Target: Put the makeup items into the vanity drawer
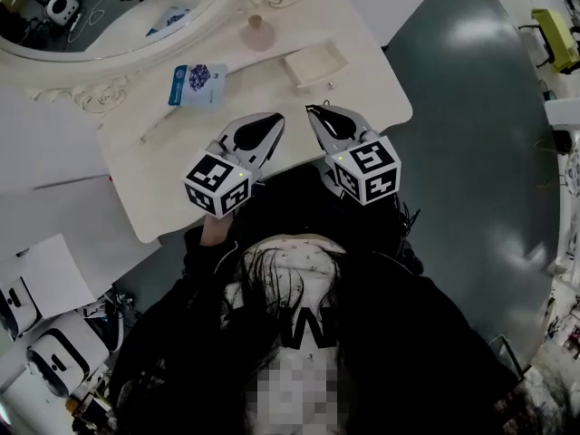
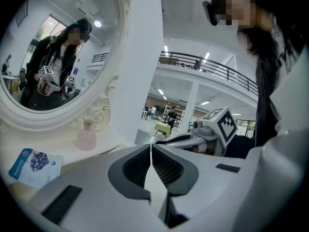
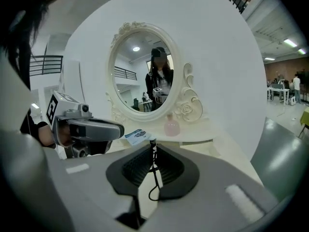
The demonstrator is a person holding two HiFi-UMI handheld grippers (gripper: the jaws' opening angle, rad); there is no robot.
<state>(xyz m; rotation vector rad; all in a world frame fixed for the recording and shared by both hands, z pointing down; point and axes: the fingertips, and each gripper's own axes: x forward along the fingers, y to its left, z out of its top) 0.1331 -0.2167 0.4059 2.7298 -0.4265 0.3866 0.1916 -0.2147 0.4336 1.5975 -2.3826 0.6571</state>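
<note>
two tongs are in my hands, both held just over the near edge of the cream-white vanity table top point(image 1: 372, 80). my left tongs point(image 2: 151, 146) are closed, the ribbed black pads pressed tip to tip with nothing between them. my right tongs point(image 3: 153, 145) are clamped on a thin black looped cord point(image 3: 155, 175). the cord runs up between the pads, its loop lies in the gap nearer the camera, and a short end sticks out above the tips

seen from my head, the two tongs sit side by side, close but apart. their tips point away from me toward the oval mirror with the carved white frame point(image 1: 109, 7). further back on the top, the small open drawer of pale wood point(image 1: 304, 72) lies ahead of the right tongs, near the tips but not touching them. a round pink glass bottle with a stopper point(image 1: 258, 34) stands just beside the mirror frame, left of the drawer. a flat blue and white packet point(image 1: 197, 84) lies on the top ahead of my left tongs. a thin pale stick point(image 1: 156, 127) lies near the packet, toward the table's left edge. a tiny round bead point(image 1: 332, 85) rests just beside the drawer's near corner. the mirror shows a person in dark clothes holding the tongs
</note>
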